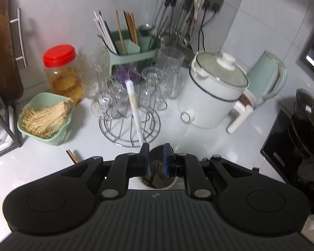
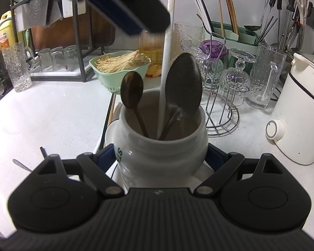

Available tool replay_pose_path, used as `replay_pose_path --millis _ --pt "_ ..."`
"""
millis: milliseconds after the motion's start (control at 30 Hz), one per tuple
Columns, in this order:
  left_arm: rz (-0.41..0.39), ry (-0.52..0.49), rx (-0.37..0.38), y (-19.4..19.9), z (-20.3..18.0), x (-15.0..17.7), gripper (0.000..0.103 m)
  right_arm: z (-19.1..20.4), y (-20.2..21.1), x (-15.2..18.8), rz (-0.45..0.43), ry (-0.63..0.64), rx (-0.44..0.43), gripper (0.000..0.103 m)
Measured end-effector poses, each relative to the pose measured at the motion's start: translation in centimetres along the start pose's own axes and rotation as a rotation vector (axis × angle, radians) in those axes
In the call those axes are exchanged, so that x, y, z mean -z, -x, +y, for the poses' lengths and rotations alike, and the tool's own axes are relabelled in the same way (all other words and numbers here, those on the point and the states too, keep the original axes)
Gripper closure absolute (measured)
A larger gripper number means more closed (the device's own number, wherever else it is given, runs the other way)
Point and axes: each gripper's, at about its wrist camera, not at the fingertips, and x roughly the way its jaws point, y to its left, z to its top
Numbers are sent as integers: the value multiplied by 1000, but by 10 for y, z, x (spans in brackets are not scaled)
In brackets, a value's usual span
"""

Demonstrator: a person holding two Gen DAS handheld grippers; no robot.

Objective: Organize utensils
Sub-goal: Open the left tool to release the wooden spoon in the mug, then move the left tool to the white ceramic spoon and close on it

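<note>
Left claw (image 1: 155, 156): we see its blue pads a little apart with nothing pressed between them; the white chopstick (image 1: 134, 108) stands just past the left pad, and we cannot tell if it touches.
Right claw (image 2: 161, 156): we find it spread wide and clamped on both sides of the white jar (image 2: 163, 146).
White jar: it sits upright on the white table (image 2: 52, 115), directly below the left claw.
Jar contents: we count a small dark spoon (image 2: 131, 90), a large dark spoon (image 2: 183, 83) and the white chopstick, all standing bowl-end or tip up and leaning on the rim.
Loose utensils: brown chopsticks (image 1: 72, 156) lie flat on the table just beside the jar.
Green caddy (image 1: 136, 48): it stands at the back wall and holds more chopsticks.
Glass rack (image 1: 129, 129): we see upturned glasses on it, between the jar and the caddy.
Green basket (image 1: 46, 115): it lies left of the rack.
</note>
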Motion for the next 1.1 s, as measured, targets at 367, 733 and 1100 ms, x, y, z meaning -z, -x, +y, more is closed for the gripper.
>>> replay_pose_path --millis 367,733,1100 --pt "-81 60 -32 31 22 8 87 1 -1 -3 17 -29 20 12" --pt "-62 123 -63 26 46 32 87 -1 3 -1 14 -61 43 12" --pt "-11 201 -86 10 76 56 86 -10 5 2 9 -90 90 12"
